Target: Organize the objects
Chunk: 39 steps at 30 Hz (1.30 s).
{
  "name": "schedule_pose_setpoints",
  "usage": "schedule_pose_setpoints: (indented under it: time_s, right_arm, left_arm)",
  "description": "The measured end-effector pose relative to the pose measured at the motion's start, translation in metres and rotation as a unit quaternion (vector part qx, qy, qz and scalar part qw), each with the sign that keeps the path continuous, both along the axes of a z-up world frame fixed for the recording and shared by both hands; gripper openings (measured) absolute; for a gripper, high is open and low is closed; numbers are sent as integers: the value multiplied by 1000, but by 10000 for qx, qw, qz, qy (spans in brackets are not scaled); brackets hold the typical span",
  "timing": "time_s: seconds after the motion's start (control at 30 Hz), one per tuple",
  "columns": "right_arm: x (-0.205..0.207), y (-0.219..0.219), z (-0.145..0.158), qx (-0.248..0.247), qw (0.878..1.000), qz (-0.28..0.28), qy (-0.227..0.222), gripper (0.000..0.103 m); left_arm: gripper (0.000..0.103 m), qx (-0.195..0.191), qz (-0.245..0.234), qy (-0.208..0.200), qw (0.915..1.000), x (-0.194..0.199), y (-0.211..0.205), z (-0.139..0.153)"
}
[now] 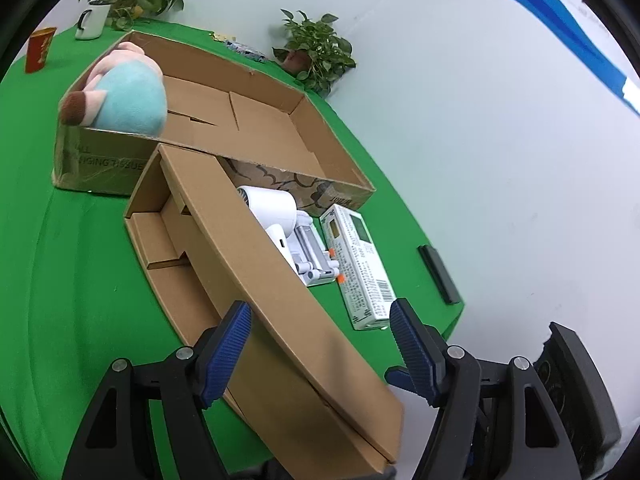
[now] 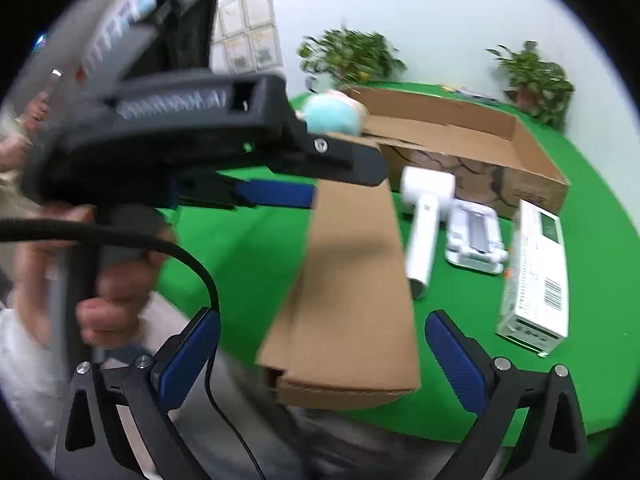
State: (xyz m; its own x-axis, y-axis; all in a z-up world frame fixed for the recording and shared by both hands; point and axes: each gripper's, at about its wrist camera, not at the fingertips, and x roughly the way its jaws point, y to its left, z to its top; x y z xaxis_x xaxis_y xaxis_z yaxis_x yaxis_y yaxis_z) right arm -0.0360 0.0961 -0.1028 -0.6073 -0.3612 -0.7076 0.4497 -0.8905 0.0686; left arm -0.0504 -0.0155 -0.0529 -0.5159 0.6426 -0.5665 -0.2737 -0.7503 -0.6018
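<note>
A small open cardboard box [image 1: 176,248] sits at the green table's near edge, its long flap [image 1: 280,280] standing up. My left gripper [image 1: 320,336] is open, its fingers straddling that flap. In the right wrist view the left gripper [image 2: 280,184] is seen from the side at the box [image 2: 352,280]. My right gripper [image 2: 324,352] is open and empty just before the box's near end. A white hair dryer [image 1: 272,208] [image 2: 424,216], a white holder [image 1: 308,252] [image 2: 476,240] and a white carton [image 1: 360,264] [image 2: 536,272] lie right of the box.
A large cardboard tray [image 1: 256,120] [image 2: 460,128] stands behind, holding a blue-pink plush toy [image 1: 124,96] [image 2: 332,114]. Two potted plants [image 1: 316,52], a white mug [image 1: 92,20] and a red cup [image 1: 40,48] stand at the back. A black bar [image 1: 438,274] lies at the table's right edge.
</note>
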Motion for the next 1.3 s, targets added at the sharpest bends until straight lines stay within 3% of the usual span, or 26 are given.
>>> schedule_pose_setpoints:
  time_s: [0.1, 0.17, 0.23, 0.3, 0.33, 0.4, 0.53, 0.63, 0.7, 0.87, 1.0, 1.1, 1.17, 1.3]
  right_arm:
    - [-18, 12, -14, -532, 9965, -162, -620, 64]
    - [-27, 20, -18, -1187, 9881, -154, -967, 63]
    - [-40, 33, -29, -2436, 9548, 18, -1702, 63]
    - [-49, 44, -41, -3286, 9205, 83, -2111, 64]
    - [-51, 49, -45, -3365, 9179, -46, -2102, 67]
    - [-51, 59, -44, -2904, 9385, -470, -1808, 83]
    - [-43, 81, -34, -2525, 9553, -732, -1351, 85]
    - [-40, 74, -22, -2067, 9723, -547, -948, 85]
    - [-40, 60, -22, -1845, 9784, -398, -843, 84]
    - [-31, 19, -20, -1742, 9788, 222, -1054, 78]
    - [-27, 8, -15, -1542, 9854, 240, -678, 79]
    - [-46, 7, -21, -1488, 9860, 33, -750, 79]
    - [-50, 0, -21, -1335, 9884, 48, -726, 79]
    - [-52, -1, -16, -1358, 9874, 199, -787, 76]
  left_arm:
    - [65, 10, -16, -41, 10000, -1, 5, -2]
    - [65, -64, -21, 12, 10000, -1, 5, -3]
    - [65, -93, -10, 105, 9999, 0, 5, 1]
    - [65, -273, 47, 192, 9994, 2, 3, 7]
    - [65, -367, 79, 187, 9991, 2, 2, 8]
    - [67, -573, 160, 186, 9981, 5, -3, 11]
    - [76, -877, 460, 287, 9947, 19, -20, 14]
    - [79, -996, 665, 286, 9924, 27, -33, 10]
    - [79, -987, 668, 105, 9928, 25, -36, -1]
    - [76, -1153, 837, -232, 9895, 17, -41, -26]
    - [63, -1282, 917, -345, 9869, 15, -46, -38]
    - [49, -1370, 886, -508, 9853, 12, -46, -50]
    - [40, -1190, 942, -511, 9871, 12, -48, -53]
    - [29, -1209, 1049, -440, 9861, 12, -54, -51]
